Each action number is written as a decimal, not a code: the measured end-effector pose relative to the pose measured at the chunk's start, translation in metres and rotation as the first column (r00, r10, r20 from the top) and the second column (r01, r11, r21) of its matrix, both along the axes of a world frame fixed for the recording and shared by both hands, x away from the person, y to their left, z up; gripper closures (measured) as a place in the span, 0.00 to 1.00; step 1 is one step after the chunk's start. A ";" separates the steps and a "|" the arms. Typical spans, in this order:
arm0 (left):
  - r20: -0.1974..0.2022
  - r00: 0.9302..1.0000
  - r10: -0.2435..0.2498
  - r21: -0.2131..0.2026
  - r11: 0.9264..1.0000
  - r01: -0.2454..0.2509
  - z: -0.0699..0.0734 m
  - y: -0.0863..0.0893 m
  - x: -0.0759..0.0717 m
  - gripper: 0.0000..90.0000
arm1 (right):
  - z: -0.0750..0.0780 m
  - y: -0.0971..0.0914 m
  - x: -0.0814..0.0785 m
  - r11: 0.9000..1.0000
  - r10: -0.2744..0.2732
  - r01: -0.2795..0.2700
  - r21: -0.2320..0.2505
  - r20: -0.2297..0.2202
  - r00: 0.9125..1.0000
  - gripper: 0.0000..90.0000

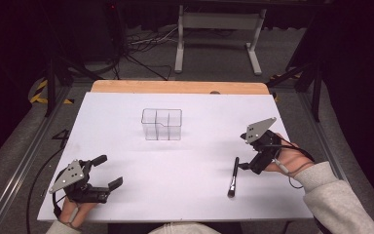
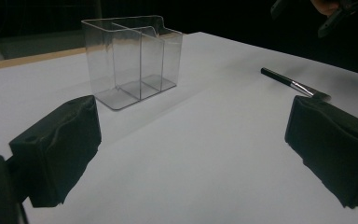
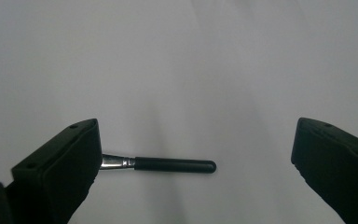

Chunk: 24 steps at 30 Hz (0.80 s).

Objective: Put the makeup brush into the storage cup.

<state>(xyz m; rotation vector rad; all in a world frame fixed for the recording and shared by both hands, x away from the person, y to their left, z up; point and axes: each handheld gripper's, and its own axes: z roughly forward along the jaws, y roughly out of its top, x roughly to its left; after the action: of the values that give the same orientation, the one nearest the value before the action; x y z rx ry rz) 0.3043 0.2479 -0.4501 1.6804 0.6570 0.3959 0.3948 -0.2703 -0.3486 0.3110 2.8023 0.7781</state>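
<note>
My left gripper (image 1: 108, 171) sits at the near-left corner of the white table sheet (image 1: 190, 161), low over the surface, jaws spread wide with nothing between them. In the left gripper view the two black pads (image 2: 58, 149) frame bare white sheet.

My right gripper (image 1: 243, 165) is at the right side of the sheet, hand wrapped round its body, grey three-cornered plate (image 1: 259, 129) on top. Its jaws are also spread wide and hold nothing. In the right gripper view they point down at the sheet.

Thin black-handled brush with a silver ferrule (image 1: 233, 176): lying flat on the sheet, just left of my right gripper, handle end pointing away from me, bristle end toward me. In the right gripper view the brush (image 3: 172, 165) lies crosswise between the jaws, its ferrule end passing behind the left pad (image 3: 60, 168); whether the pad touches it I cannot tell.

Clear plastic organiser with upright dividers (image 1: 161, 124): upright near the middle of the sheet toward the far side, well apart from the brush. Compartments empty, seen in the left gripper view (image 2: 133, 60).
</note>
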 end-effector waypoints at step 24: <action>-0.029 0.999 0.016 0.035 0.999 -0.015 0.000 -0.001 0.001 0.05 | -0.004 0.020 0.014 0.976 0.117 -0.134 -0.172 -0.104 0.988 0.03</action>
<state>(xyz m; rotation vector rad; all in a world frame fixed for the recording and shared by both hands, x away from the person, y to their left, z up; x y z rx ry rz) 0.3049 0.2471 -0.4503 1.7174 0.6884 0.3968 0.4088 -0.2499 -0.3529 0.1437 2.9776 0.5442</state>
